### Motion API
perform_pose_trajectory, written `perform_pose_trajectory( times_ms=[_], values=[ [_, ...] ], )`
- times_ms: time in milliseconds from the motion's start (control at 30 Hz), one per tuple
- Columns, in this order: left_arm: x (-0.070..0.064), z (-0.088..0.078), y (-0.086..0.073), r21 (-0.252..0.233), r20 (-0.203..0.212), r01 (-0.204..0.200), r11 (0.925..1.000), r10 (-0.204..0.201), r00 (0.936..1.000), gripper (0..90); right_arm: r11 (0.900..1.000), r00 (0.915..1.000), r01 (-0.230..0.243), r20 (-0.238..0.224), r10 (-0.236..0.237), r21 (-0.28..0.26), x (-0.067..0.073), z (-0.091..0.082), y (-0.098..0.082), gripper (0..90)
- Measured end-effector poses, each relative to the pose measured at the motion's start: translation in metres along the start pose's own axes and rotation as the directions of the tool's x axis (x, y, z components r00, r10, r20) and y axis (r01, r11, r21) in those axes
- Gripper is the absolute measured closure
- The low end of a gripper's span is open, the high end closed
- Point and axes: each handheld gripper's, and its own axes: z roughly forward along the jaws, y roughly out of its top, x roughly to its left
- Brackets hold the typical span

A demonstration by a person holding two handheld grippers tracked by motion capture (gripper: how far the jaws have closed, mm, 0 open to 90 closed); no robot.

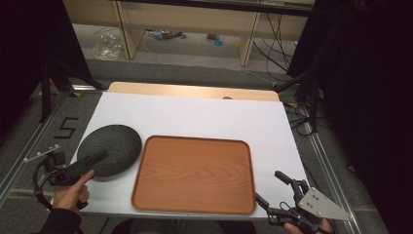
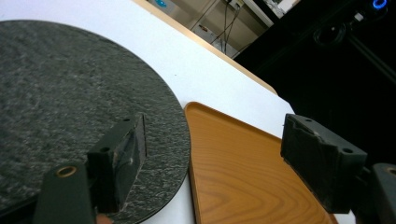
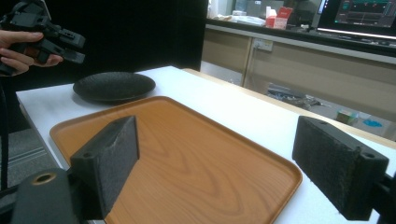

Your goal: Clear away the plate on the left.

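Note:
A dark grey round plate (image 1: 108, 150) lies on the left of the white table top (image 1: 195, 114), close to the left edge of an empty wooden tray (image 1: 195, 174). My left gripper (image 1: 97, 160) hovers over the plate's near left part, held in a hand, and is open. In the left gripper view, the left gripper (image 2: 219, 158) has one jaw above the plate (image 2: 70, 107) and the other above the tray (image 2: 243, 163). My right gripper (image 1: 272, 189) stands open at the tray's near right corner. The right gripper (image 3: 224, 165) looks across the tray (image 3: 187, 154) toward the plate (image 3: 114, 86).
The table's wooden edge (image 1: 195, 91) shows at the back. Metal frame rails (image 1: 22, 151) run along both sides. Cables (image 1: 302, 122) lie on the floor at right, and shelving legs (image 1: 124, 34) stand beyond. The other hand with its gripper (image 3: 44, 39) shows far left.

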Motion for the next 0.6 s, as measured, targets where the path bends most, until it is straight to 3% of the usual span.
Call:
perform_pose_trajectory(
  times_ms=[167, 267, 333, 433, 533, 567, 600],
  values=[
    [0.012, -0.002, 0.003, -0.009, -0.014, 0.089, 0.996, -0.089, 0.9959, 22.3, 1.0, 1.0, 0.0, -0.001, 0.0, -0.004, 0.0, 0.0, 0.0, 15.8],
    [0.017, -0.003, 0.003, -0.008, -0.054, 0.117, 0.9931, -0.117, 0.9917, 22.5, 1.0, 1.0, -0.001, -0.001, 0.001, 0.001, 0.0, 0.0, 0.0, 15.8],
    [0.021, -0.004, 0.004, -0.01, -0.072, 0.144, 0.9895, -0.144, 0.9869, 23.0, 1.0, 0.9998, -0.017, -0.011, 0.017, 0.011, 0.001, 0.0, 0.0, 15.9],
    [0.028, -0.006, 0.004, -0.001, -0.105, 0.167, 0.9859, -0.166, 0.9804, 22.9, 1.0, 1.0, 0.001, -0.003, -0.001, 0.0, 0.0, 0.0, 0.0, 15.8],
    [0.033, -0.006, 0.004, -0.022, -0.104, 0.231, 0.9727, -0.232, 0.9671, 24.4, 1.0, 0.9998, -0.015, -0.016, 0.015, 0.006, 0.001, 0.0, 0.0, 15.9],
    [0.036, -0.006, 0.004, -0.02, -0.089, 0.231, 0.9727, -0.232, 0.9686, 24.0, 1.0, 0.9998, -0.017, -0.013, 0.017, 0.007, 0.002, 0.0, 0.0, 15.9],
    [0.038, -0.007, 0.005, -0.007, -0.125, 0.232, 0.9727, -0.231, 0.9649, 22.9, 1.0, 0.9998, -0.016, -0.014, 0.017, 0.011, 0.001, 0.0, 0.0, 15.8]
  ],
)
